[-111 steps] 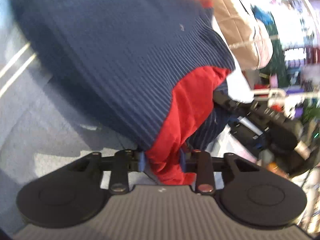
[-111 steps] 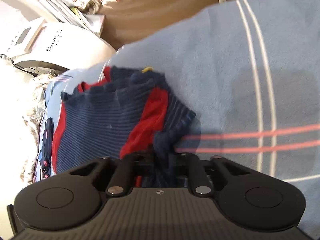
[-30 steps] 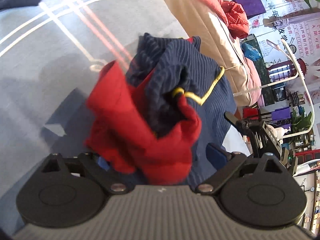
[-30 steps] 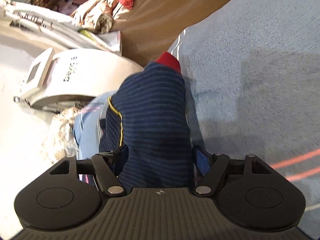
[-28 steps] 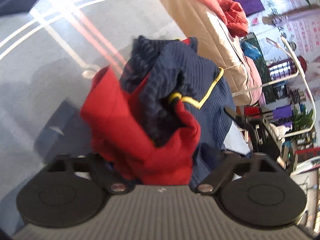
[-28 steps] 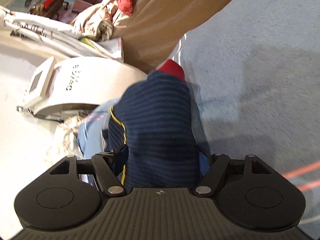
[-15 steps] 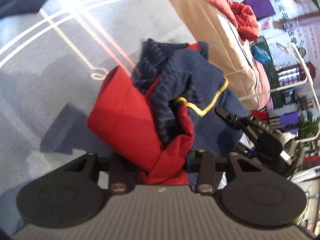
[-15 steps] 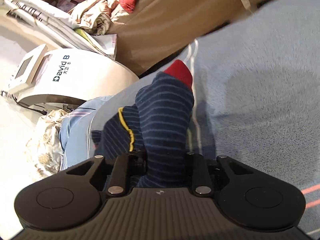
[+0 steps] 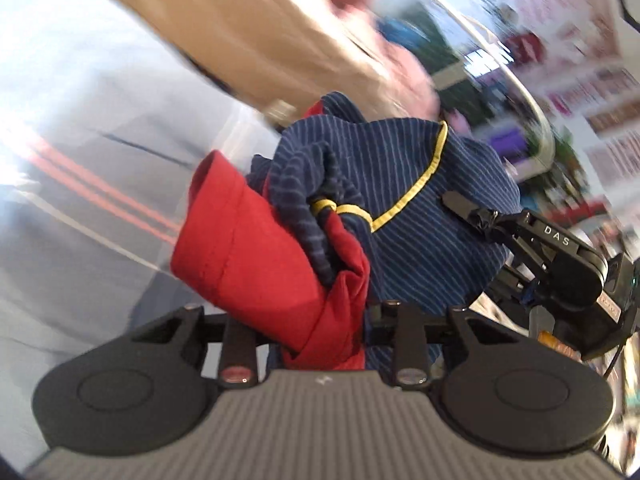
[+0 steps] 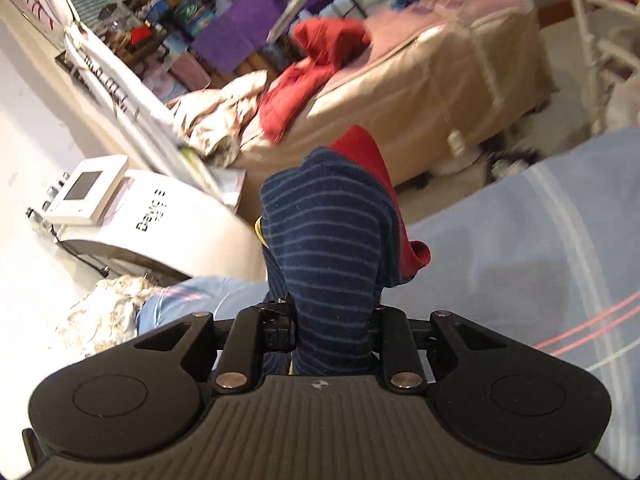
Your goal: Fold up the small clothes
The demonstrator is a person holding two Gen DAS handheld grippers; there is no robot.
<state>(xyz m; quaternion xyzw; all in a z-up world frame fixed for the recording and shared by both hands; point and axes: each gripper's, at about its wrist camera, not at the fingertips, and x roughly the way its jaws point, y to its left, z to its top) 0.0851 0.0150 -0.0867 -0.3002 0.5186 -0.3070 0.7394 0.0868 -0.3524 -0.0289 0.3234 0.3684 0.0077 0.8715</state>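
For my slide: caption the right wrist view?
Right gripper shut on bunched navy striped knit garment above pale blue blanket.

1. The left hand-held gripper [image 9: 324, 316] has its fingers clamped on bunched cloth.
2. The right hand-held gripper [image 10: 334, 320] is likewise closed tight, cloth pinched between its fingers.

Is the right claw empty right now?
No, the right claw is shut on the navy striped garment, which bunches up between its fingers.
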